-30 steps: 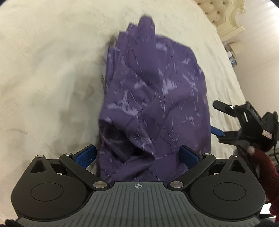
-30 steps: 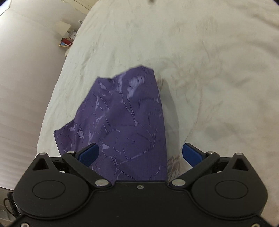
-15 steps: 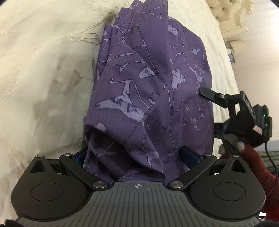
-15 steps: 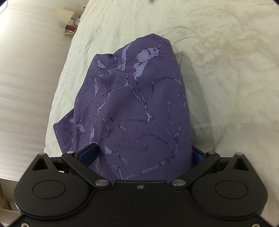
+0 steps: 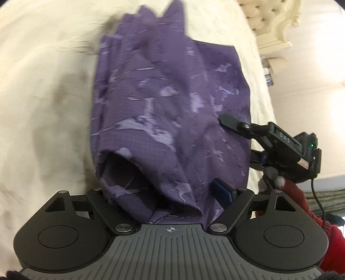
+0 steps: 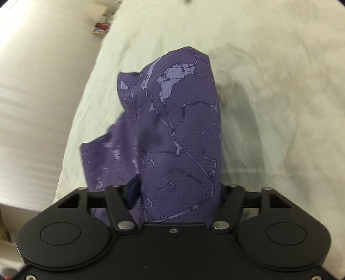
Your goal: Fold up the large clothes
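Note:
A purple patterned garment (image 5: 168, 112) lies bunched on the cream bedspread (image 5: 47, 90). My left gripper (image 5: 163, 193) is shut on its near edge, by an open sleeve or hem; cloth hides the left finger. In the right wrist view the same garment (image 6: 176, 129) rises in a heap from my right gripper (image 6: 176, 193), which is shut on the cloth. The right gripper also shows in the left wrist view (image 5: 258, 137), at the garment's right edge, held by a hand in a red sleeve.
The bedspread (image 6: 269, 86) spreads out ahead of both grippers. A tufted cream headboard (image 5: 273, 19) stands at the far right. The bed's edge (image 6: 71, 137) drops off at the left, with a small shelf (image 6: 101, 28) of items on the floor beyond.
Both grippers went from open around the garment's edge to shut on it. The cloth has bunched up and lifted between the fingers, and both views are blurred by motion.

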Motion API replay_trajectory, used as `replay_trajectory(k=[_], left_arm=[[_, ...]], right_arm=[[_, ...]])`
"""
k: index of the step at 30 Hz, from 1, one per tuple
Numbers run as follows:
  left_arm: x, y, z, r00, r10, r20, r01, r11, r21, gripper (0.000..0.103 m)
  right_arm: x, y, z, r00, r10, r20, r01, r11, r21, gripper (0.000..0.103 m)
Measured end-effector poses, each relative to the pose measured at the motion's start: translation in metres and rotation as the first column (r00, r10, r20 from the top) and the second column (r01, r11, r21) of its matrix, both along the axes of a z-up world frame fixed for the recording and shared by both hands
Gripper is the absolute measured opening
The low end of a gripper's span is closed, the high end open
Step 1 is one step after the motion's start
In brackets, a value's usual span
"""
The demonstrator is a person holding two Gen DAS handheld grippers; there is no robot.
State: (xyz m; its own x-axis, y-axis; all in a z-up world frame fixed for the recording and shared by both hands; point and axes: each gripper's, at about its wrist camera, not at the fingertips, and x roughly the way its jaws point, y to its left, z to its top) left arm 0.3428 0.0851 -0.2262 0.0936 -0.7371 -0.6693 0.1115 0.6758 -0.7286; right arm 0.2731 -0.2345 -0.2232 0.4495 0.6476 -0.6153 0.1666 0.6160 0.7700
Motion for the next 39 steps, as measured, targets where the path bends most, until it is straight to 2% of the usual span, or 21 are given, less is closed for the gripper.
replay_trajectory(k=[3, 7, 15, 17, 18, 21, 25, 29, 35, 36, 39], left_arm=[[-0.011, -0.023, 0.009, 0.999, -0.009, 0.035, 0.009, 1.000, -0.020, 0.083], [-0.017, -0.066, 0.017, 0.997, -0.021, 0.068, 0.026, 0.998, -0.062, 0.083], [0.001, -0.168, 0.035, 0.976, -0.100, 0.192, 0.120, 0.988, -0.095, 0.083], [-0.001, -0.182, 0.032, 0.975, -0.109, 0.196, 0.118, 0.992, -0.036, 0.083], [-0.003, -0.187, 0.028, 0.975, -0.109, 0.192, 0.108, 0.994, 0.015, 0.082], [-0.016, -0.191, 0.015, 0.978, -0.137, 0.158, 0.102, 0.972, 0.209, 0.082], [-0.038, -0.169, 0.025, 0.973, -0.132, 0.191, 0.080, 0.963, 0.257, 0.082], [-0.054, -0.177, 0.069, 0.922, -0.174, 0.345, 0.060, 0.947, 0.317, 0.082], [-0.047, -0.220, 0.122, 0.814, -0.203, 0.544, 0.038, 0.953, 0.299, 0.082], [-0.041, -0.235, 0.123, 0.805, -0.206, 0.557, 0.041, 0.955, 0.295, 0.083], [-0.024, -0.263, 0.123, 0.798, -0.200, 0.569, 0.033, 0.956, 0.290, 0.083]], right_arm=[[-0.003, -0.015, 0.018, 0.998, 0.049, 0.050, -0.046, 0.998, -0.053, 0.063], [-0.006, -0.057, 0.037, 0.993, 0.074, 0.089, -0.064, 0.991, -0.116, 0.063], [-0.012, -0.171, 0.059, 0.990, 0.012, 0.139, 0.023, 0.968, -0.249, 0.065], [-0.016, -0.197, 0.057, 0.990, -0.022, 0.140, 0.061, 0.957, -0.283, 0.074], [-0.017, -0.202, 0.054, 0.991, -0.033, 0.127, 0.072, 0.945, -0.320, 0.082], [-0.024, -0.212, 0.038, 0.997, -0.072, 0.010, 0.068, 0.871, -0.487, 0.084], [-0.056, -0.224, 0.035, 0.991, -0.129, 0.038, 0.132, 0.875, -0.466, 0.085], [-0.066, -0.225, 0.048, 0.983, -0.147, 0.111, 0.182, 0.877, -0.446, 0.096], [-0.064, -0.223, 0.062, 0.971, -0.168, 0.171, 0.230, 0.858, -0.459, 0.103], [-0.063, -0.223, 0.062, 0.970, -0.170, 0.174, 0.232, 0.857, -0.460, 0.103], [-0.061, -0.225, 0.063, 0.972, -0.162, 0.169, 0.224, 0.855, -0.467, 0.103]])
